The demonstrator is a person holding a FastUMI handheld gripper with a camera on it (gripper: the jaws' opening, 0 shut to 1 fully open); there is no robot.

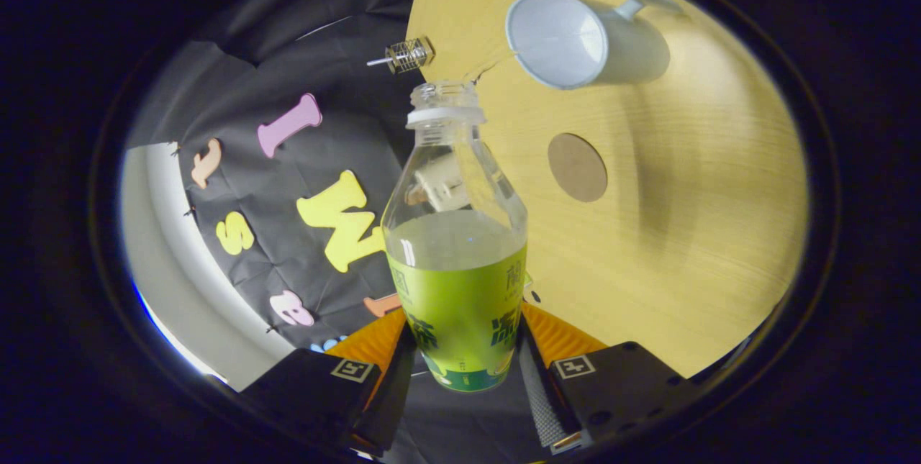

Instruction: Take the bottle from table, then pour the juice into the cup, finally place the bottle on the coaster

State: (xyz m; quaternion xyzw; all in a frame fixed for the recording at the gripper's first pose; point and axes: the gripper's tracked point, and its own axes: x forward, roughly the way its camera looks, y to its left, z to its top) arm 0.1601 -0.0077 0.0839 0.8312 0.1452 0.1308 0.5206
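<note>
The hand-held gripper point(466, 370) clamps a clear plastic bottle with a green label point(459, 284) between its two fingers point(540, 392), one pressing on each side of the lower body, just above the base. The bottle is uncapped, its white neck ring and open mouth pointing away from the gripper, and pale green juice fills it to just above the label. It is held clear of the light wooden table point(683, 234), and its mouth lies over the table's edge. Beyond the bottle, towards the middle of the table, lies a flat round brown coaster point(577, 167) with nothing on it. Farther on, near the table's far edge, stands a pale blue ceramic cup with a handle point(575, 43), its open mouth showing a bare inside; the handle points away from the coaster. A small metal cage-like fitting point(406, 55) sits just off the table's edge, against the black cloth wall point(273, 183).
</note>
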